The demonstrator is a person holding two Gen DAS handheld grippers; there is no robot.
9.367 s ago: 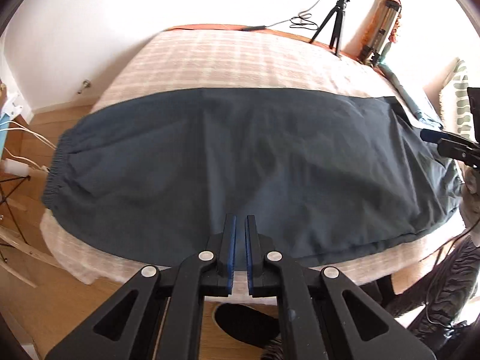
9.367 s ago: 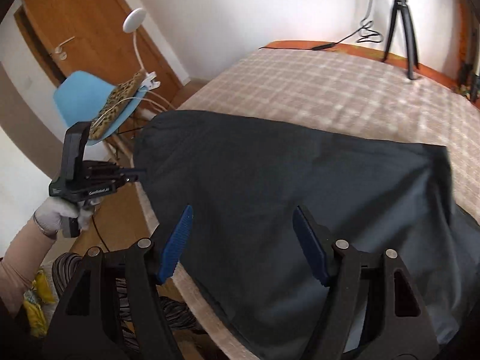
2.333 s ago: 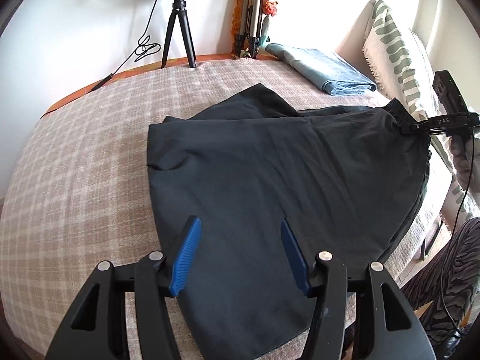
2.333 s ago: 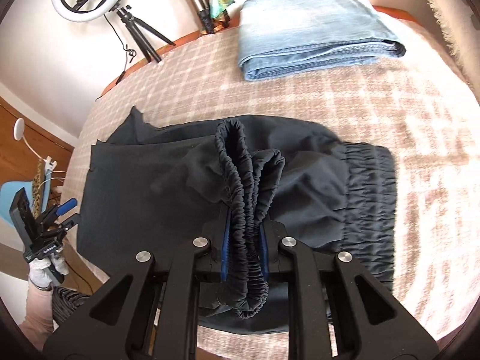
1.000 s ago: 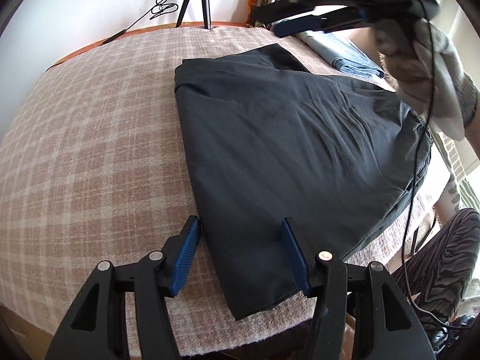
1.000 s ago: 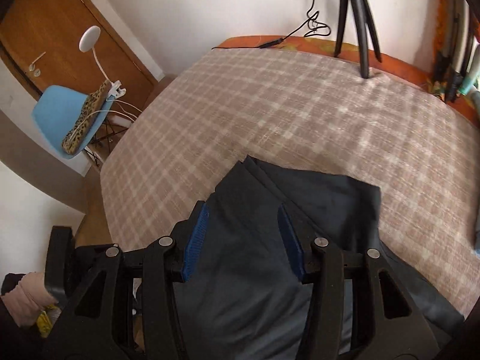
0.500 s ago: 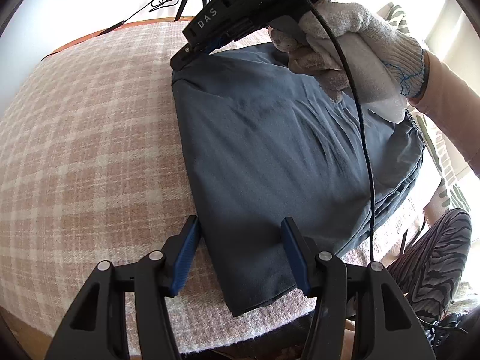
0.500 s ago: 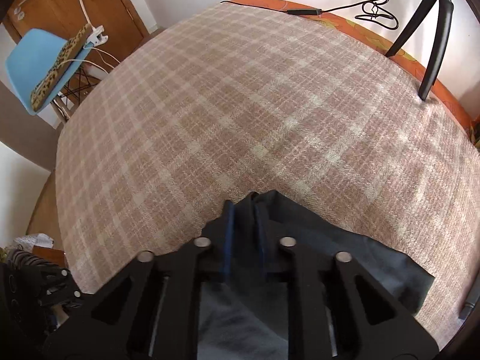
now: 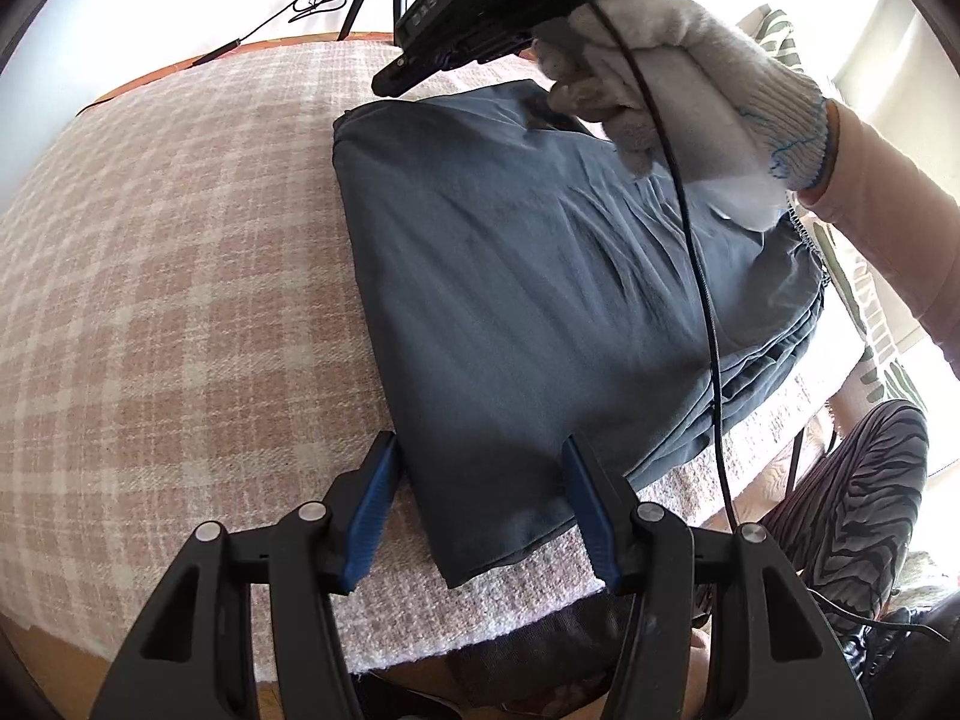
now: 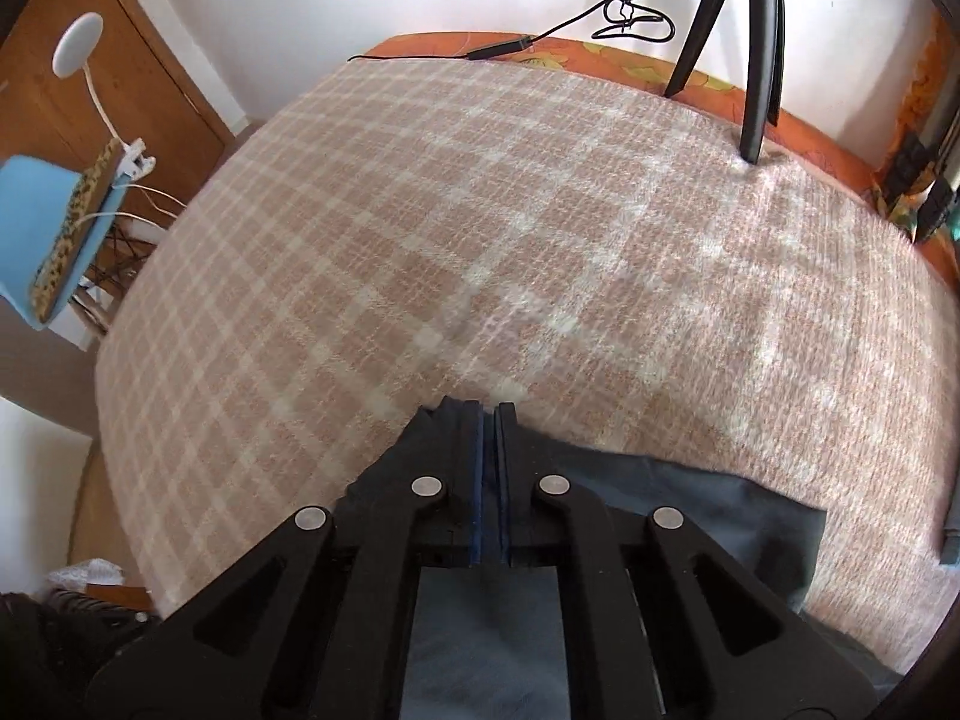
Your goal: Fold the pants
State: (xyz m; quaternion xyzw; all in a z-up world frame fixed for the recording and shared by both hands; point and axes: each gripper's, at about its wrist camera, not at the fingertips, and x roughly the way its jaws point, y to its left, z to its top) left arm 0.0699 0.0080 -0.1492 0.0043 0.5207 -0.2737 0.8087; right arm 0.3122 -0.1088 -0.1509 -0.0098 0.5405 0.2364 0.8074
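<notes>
Your bed (image 9: 150, 276) carries one folded pair of pants (image 9: 540, 300). Only your left view shows its whole stack and your left hand-held gripper (image 9: 480, 492), spread apart over its near corner. Your right hand-held gripper (image 10: 491, 414) is clamped on the far corner.

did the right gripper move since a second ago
Yes. In its own view the right gripper has advanced past the dark grey folded pants edge toward the black tripod, jaws closed.

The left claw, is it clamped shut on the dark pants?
No: the left claw stands wide open, its blue fingers straddling the near corner of the pants.
</notes>
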